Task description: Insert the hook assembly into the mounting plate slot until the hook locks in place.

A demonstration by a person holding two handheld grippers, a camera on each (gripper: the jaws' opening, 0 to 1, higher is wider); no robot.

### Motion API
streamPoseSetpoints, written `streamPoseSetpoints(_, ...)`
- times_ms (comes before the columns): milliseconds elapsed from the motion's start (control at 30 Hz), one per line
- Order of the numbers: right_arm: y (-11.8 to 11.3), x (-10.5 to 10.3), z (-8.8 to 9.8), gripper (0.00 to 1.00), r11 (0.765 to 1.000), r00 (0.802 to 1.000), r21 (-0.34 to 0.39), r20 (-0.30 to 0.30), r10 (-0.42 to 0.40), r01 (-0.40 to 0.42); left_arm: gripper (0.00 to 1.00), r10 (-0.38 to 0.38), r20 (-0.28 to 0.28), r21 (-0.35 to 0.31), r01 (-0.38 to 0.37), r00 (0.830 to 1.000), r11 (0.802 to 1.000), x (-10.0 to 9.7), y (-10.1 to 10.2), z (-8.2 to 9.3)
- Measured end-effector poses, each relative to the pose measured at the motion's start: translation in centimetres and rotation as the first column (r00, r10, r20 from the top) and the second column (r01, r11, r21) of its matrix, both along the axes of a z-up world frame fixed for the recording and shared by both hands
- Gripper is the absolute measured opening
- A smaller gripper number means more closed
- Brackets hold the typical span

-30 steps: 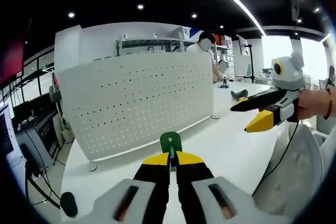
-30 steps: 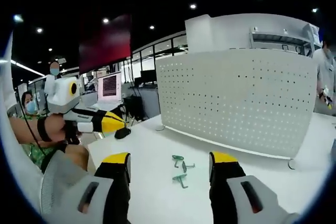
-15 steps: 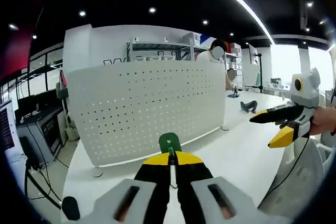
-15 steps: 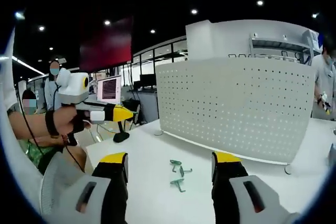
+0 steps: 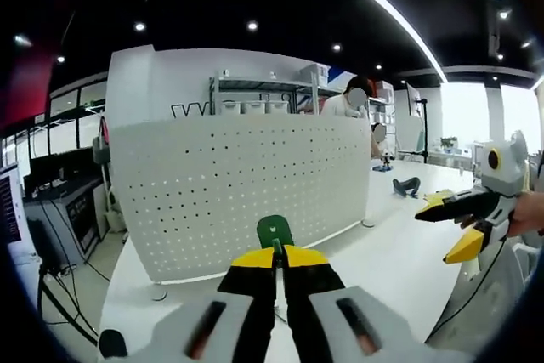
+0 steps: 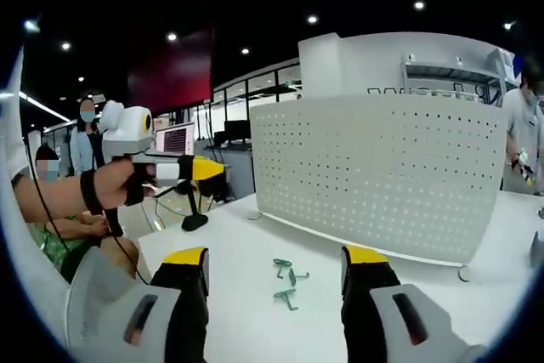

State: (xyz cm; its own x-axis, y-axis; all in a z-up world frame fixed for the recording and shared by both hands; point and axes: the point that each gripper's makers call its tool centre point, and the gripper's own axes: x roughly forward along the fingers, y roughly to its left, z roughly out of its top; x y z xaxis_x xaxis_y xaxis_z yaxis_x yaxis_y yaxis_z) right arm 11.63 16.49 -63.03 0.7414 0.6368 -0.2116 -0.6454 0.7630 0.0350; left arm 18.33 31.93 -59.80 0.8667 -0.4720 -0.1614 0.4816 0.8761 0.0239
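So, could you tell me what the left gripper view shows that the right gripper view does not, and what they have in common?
The left gripper view has the left gripper shut on a green hook, with the right gripper open at its right edge. The right gripper view instead has three spare green hooks lying on the white table between its own open jaws, plus a black stand at the table's edge. Both share the white perforated panel standing upright on the table.

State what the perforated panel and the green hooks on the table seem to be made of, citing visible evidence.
Perforated panel: probably painted sheet metal; thin, curved, matte white, with regular punched holes. Green hooks: likely coated wire or plastic; slender, bent, uniformly green, too small to settle.
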Motion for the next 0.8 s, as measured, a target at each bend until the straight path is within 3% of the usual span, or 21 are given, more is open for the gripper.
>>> streamPoseSetpoints(367, 0.4, 0.5, 0.1, 0.62, 1.0, 1.0, 0.002, 0.001, 0.01, -0.01, 0.02, -0.022, -0.007, -0.021, 0.022, 1.0, 1.0, -0.7, -0.7, -0.1)
streamPoseSetpoints(800, 3.7, 1.1, 1.0, 0.39, 0.995, 0.995, 0.04, 0.026, 0.095, -0.096, 0.02, -0.051, -0.018, -0.06, 0.05, 0.999, 0.997, -2.0, -1.8, 0.0)
